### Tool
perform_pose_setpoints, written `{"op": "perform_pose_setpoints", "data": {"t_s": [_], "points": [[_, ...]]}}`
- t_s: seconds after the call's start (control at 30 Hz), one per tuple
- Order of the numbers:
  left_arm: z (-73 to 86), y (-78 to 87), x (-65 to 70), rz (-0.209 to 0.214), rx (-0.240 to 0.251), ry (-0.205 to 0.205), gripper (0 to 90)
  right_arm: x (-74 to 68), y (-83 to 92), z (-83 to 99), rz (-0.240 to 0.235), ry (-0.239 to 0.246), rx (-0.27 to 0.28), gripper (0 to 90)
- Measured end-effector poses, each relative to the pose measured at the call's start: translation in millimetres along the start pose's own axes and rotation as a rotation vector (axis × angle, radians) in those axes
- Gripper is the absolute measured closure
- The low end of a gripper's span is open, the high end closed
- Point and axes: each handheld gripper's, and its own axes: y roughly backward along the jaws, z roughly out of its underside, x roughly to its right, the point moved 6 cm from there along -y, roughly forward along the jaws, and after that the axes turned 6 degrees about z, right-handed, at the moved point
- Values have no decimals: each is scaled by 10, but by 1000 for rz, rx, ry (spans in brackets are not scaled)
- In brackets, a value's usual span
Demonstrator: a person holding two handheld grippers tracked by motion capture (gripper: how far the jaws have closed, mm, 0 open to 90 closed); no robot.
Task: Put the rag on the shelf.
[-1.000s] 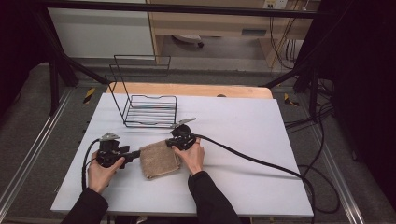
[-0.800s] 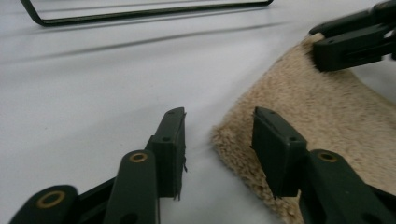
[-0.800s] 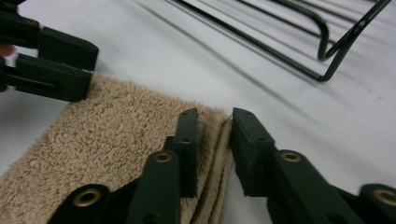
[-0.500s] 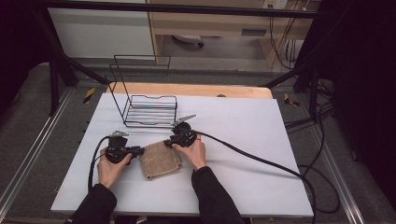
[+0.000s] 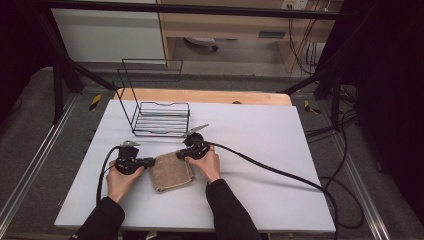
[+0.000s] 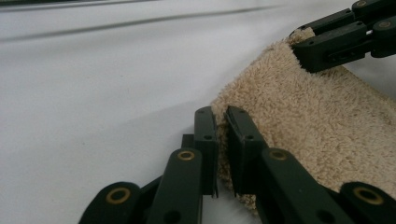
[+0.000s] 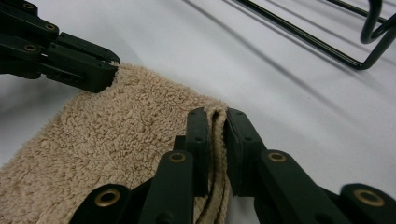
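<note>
Left hand-held gripper (image 6: pixel 221 140) just closed onto towel (image 5: pixel 171 171) corner, right hand-held gripper (image 7: pixel 215 140) re-clamped

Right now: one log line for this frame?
left gripper: just closed on towel corner | right gripper: just closed on other far corner | towel: folded, flat on table | wire rack: behind

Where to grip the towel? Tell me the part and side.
Grip the towel at its two far corners, each gripper coming in low from its own side. It lies flat and folded, so only edges give the jaws purchase; the left gripper and right gripper pinch there already.
</note>
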Motion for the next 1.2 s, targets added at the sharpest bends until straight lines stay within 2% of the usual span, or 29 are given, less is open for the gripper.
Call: {"op": "perform_pose_setpoints", "data": {"t_s": [0.17,0.3,0.47,0.53,0.6,1.2], "points": [[-6,11,4,5,7,-14,850,-7,25,-10,-3,-12,-2,830],[-46,79,33,24,43,-29,854,-26,81,-34,5,-9,18,832],[-115,212,106,49,102,-66,854,-59,228,-89,7,-11,64,832],[-133,253,142,47,118,-82,854,-87,316,-111,16,-10,97,832],[-150,291,174,49,134,-97,855,-99,342,-114,21,-11,104,832],[-275,570,372,42,228,-185,855,-304,776,-205,57,22,270,832]]}}
